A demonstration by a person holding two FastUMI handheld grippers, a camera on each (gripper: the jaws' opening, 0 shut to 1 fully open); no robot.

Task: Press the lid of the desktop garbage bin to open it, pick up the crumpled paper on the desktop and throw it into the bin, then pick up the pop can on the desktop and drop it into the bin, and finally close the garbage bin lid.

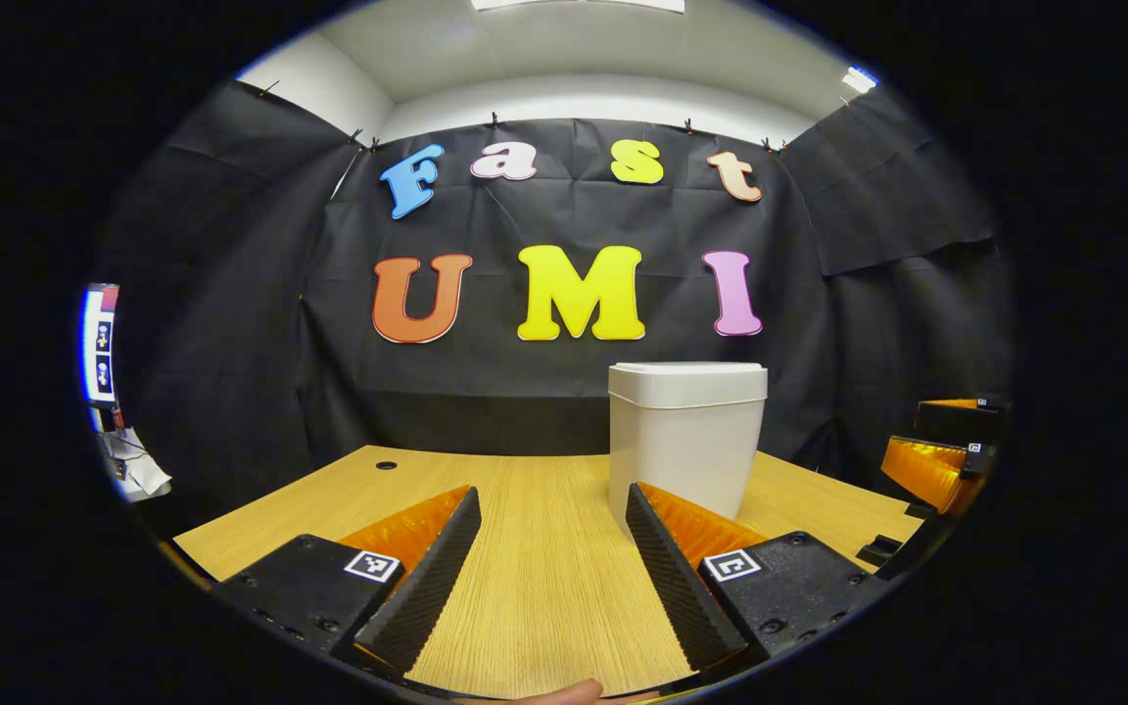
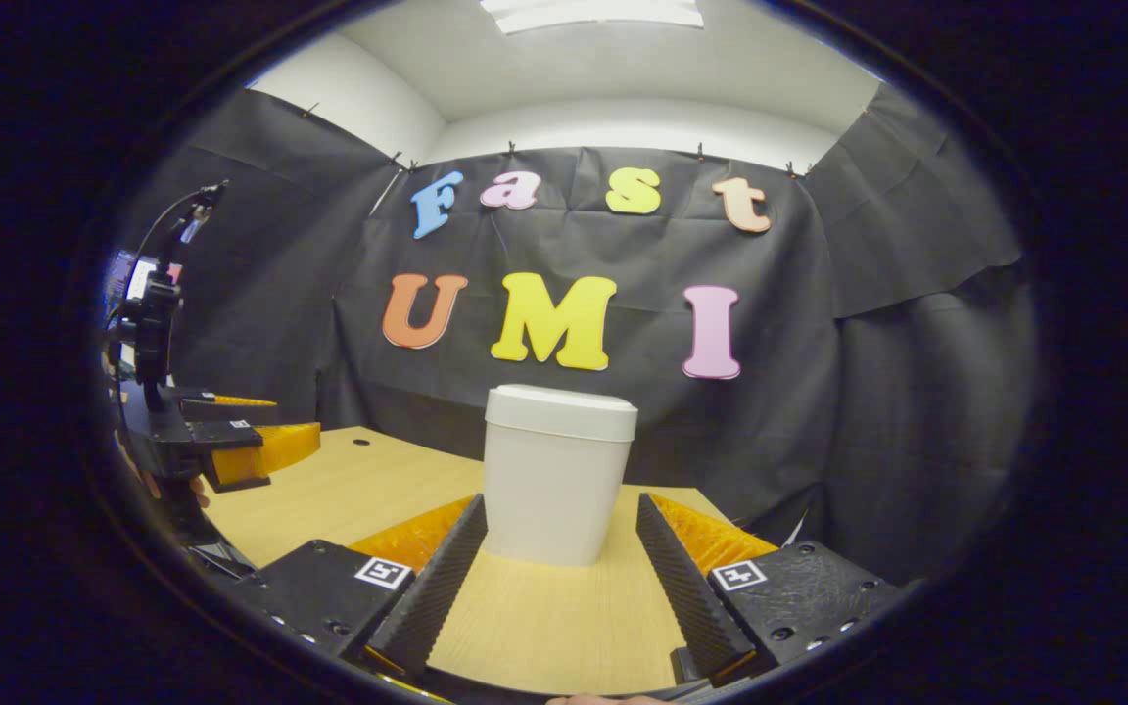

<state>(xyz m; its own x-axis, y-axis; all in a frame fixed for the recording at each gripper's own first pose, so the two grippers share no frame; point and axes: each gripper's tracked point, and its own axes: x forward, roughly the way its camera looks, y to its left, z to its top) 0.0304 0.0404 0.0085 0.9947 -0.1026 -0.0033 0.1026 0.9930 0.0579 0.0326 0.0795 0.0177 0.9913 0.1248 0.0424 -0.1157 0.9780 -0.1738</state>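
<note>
Right hand-held gripper (image 2: 556, 548) and left hand-held gripper (image 1: 552, 534) both gape wide, empty; white plastic lidded bin (image 2: 557, 473) upright on wooden worktop (image 2: 368, 490), lid shut: press squarely down on top.

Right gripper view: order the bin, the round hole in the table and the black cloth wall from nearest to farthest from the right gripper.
1. The white bin, lid shut, straight ahead of the open right gripper.
2. The round hole in the table, farther back on the left.
3. The black cloth wall, behind the table.
</note>
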